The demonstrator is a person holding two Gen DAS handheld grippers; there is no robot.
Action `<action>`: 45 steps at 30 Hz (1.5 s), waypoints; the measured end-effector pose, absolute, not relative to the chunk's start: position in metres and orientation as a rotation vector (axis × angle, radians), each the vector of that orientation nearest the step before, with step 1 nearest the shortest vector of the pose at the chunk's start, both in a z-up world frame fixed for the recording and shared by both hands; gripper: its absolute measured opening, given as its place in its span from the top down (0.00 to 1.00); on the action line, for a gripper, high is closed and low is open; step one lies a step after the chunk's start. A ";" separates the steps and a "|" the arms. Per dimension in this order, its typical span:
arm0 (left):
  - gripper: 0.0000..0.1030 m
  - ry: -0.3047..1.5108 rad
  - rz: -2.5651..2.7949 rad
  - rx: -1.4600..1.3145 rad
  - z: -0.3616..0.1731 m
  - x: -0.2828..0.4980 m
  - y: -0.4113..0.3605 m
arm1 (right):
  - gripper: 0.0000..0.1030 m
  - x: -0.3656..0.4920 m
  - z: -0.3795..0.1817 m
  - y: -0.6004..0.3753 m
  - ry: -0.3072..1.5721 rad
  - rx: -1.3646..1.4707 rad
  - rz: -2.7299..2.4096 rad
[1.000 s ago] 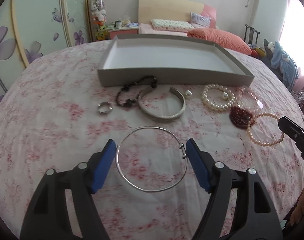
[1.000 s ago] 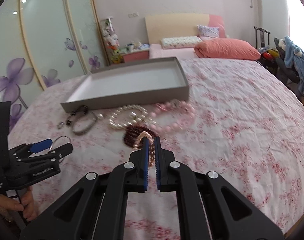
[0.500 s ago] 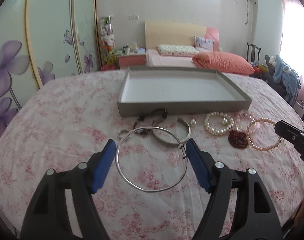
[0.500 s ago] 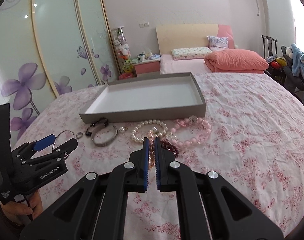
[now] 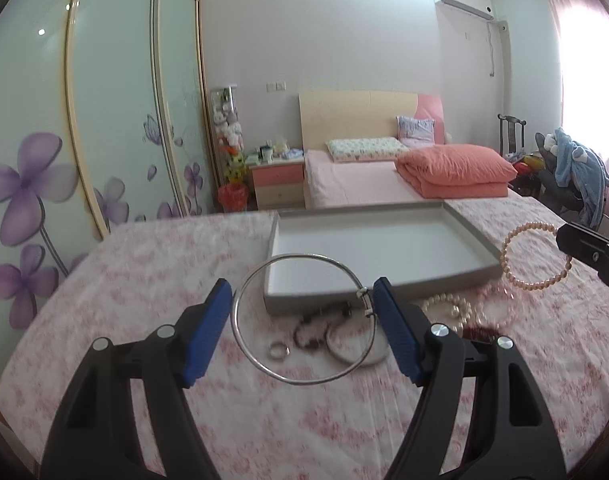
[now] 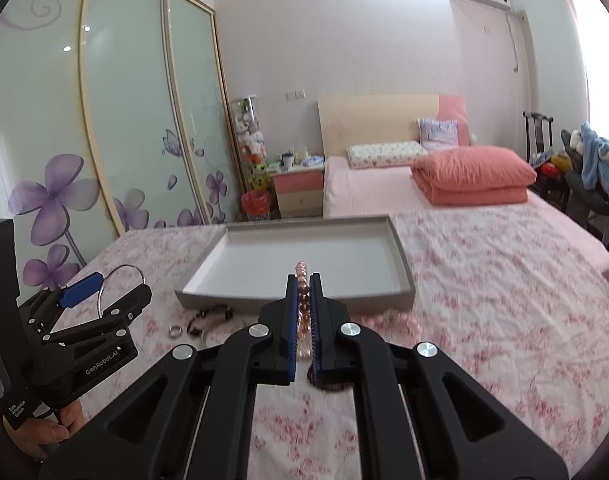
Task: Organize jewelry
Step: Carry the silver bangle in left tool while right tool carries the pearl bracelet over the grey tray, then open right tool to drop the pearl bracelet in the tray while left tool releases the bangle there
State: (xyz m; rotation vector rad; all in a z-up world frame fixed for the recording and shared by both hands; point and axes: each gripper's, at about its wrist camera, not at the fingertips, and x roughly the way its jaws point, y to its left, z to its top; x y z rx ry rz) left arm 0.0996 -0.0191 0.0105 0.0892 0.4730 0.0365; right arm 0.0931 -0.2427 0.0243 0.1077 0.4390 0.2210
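The left claw [image 5: 302, 306] holds a thin silver wire hoop bangle [image 5: 302, 318] spread between its blue pads, jaws wide and pressed on the hoop's two sides, the hoop clear of the cloth. The right claw [image 6: 303, 312] is pinched nearly closed on a pink pearl bead bracelet [image 6: 301, 292]; the loop hangs free in the air in the left wrist view.

Both pieces look bound for the shallow grey cardboard tray [image 6: 400, 300], which lies just past the remaining jewellery and looks empty inside. To do this step well, I would carry each piece over the tray's near wall with room to spare, lower until it nearly touches the floor of the tray, then release, and keep the two apart so the hoop does not catch the beads. The hoop is springy and may jump when let go, so ease the jaws off slowly.

On the pink floral cloth of the bench, between claws and tray, lie a small silver ring [image 5: 279, 350], a dark bead bracelet [image 5: 316, 322], a broad silver cuff bangle [image 5: 352, 344], a white pearl bracelet [image 5: 448, 308] and a dark red bead cluster [image 5: 478, 332].

The left tool's black body reads "GenRobot.AI"; its handle carries a small white label too small to read
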 end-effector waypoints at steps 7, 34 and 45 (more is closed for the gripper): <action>0.31 0.418 0.059 0.101 0.029 0.124 -0.020 | 0.94 0.116 0.044 -0.239 0.366 0.096 0.218; 0.31 0.693 0.033 0.096 -0.038 0.331 -0.037 | 0.94 0.317 -0.020 -0.237 0.683 0.237 0.219; 0.30 0.685 0.055 0.094 -0.043 0.341 -0.031 | 0.65 0.313 -0.019 -0.246 0.670 0.229 0.177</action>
